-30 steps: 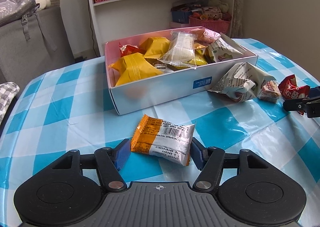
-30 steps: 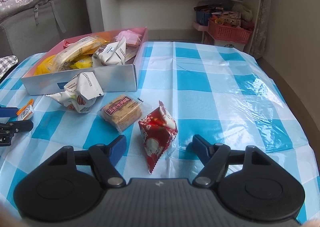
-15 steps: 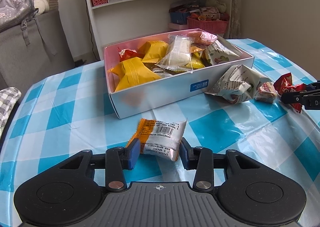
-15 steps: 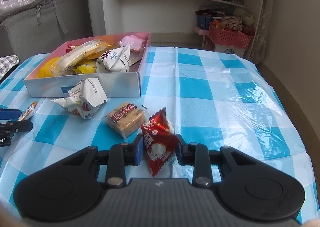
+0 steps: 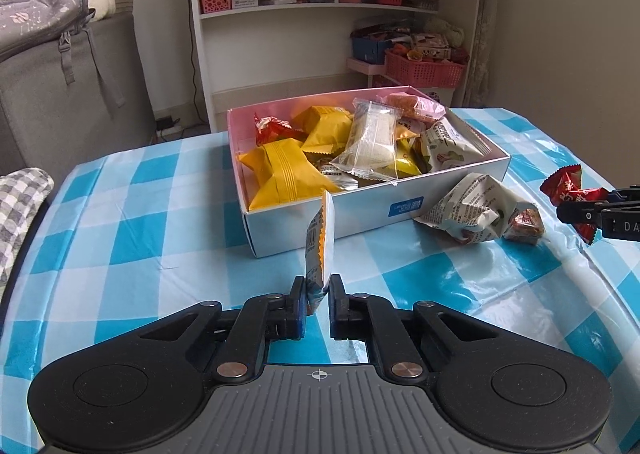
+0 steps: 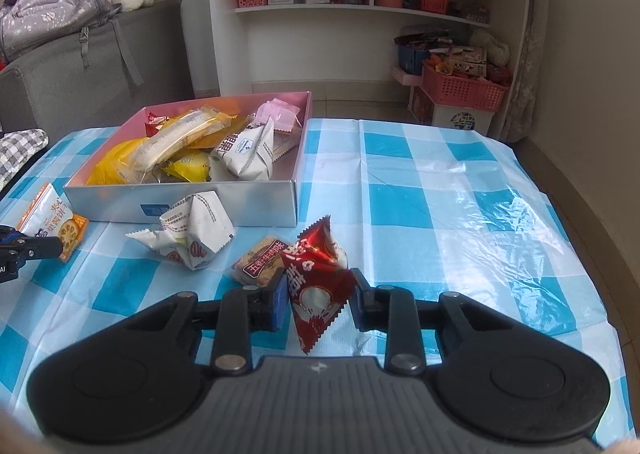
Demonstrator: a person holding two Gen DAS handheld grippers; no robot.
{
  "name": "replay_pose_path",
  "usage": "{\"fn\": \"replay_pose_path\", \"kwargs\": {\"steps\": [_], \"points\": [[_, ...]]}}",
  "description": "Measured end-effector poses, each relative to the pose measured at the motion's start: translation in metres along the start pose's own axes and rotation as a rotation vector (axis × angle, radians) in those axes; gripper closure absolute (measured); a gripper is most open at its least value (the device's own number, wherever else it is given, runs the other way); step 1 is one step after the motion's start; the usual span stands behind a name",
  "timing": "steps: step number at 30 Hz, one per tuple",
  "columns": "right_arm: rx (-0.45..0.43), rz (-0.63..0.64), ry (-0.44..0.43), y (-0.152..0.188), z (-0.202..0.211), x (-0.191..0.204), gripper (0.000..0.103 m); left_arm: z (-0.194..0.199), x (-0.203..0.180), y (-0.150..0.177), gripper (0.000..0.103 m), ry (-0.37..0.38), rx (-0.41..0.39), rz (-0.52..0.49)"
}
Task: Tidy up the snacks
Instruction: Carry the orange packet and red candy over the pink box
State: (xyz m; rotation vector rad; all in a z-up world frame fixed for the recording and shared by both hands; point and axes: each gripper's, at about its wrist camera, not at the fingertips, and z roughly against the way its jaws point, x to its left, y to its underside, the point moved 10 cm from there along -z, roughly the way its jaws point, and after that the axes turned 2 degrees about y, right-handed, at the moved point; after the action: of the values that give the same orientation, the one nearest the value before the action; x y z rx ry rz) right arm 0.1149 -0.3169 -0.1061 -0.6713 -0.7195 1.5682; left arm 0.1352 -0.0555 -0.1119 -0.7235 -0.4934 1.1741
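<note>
My left gripper (image 5: 318,288) is shut on an orange and white snack packet (image 5: 320,244), held on edge above the tablecloth in front of the white snack box (image 5: 360,214). The packet also shows in the right wrist view (image 6: 52,220). My right gripper (image 6: 320,288) is shut on a red snack packet (image 6: 316,280), lifted off the table; it also shows in the left wrist view (image 5: 568,190). The box (image 6: 256,206) holds several yellow, white and pink packets.
A crumpled white packet (image 6: 192,238) and a brown biscuit packet (image 6: 260,260) lie on the blue checked tablecloth (image 6: 440,194) in front of the box. A white shelf unit (image 5: 340,14), a grey sofa (image 5: 60,94) and a pink basket (image 6: 464,92) stand behind the table.
Both grippers closed on their packets and lifted them. The orange and white packet turned from flat to on edge. The red packet rose off the cloth.
</note>
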Motion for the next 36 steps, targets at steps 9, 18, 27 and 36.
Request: {"fn": "replay_pose_path", "kwargs": {"steps": [9, 18, 27, 36], "points": [[-0.043, -0.051, -0.038, -0.024, 0.009, 0.01, 0.075, 0.017, 0.005, -0.019, 0.095, 0.026, -0.037, 0.057], [-0.065, -0.083, -0.102, -0.048, 0.007, 0.038, 0.075, 0.02, 0.014, -0.043, 0.095, 0.027, -0.072, 0.099], [-0.062, -0.133, -0.149, -0.072, -0.016, 0.056, 0.075, 0.0, 0.031, -0.074, 0.095, -0.011, -0.075, 0.092], [-0.066, -0.18, -0.156, -0.097, -0.047, 0.059, 0.075, -0.044, 0.044, -0.105, 0.095, -0.053, -0.054, 0.051]]}}
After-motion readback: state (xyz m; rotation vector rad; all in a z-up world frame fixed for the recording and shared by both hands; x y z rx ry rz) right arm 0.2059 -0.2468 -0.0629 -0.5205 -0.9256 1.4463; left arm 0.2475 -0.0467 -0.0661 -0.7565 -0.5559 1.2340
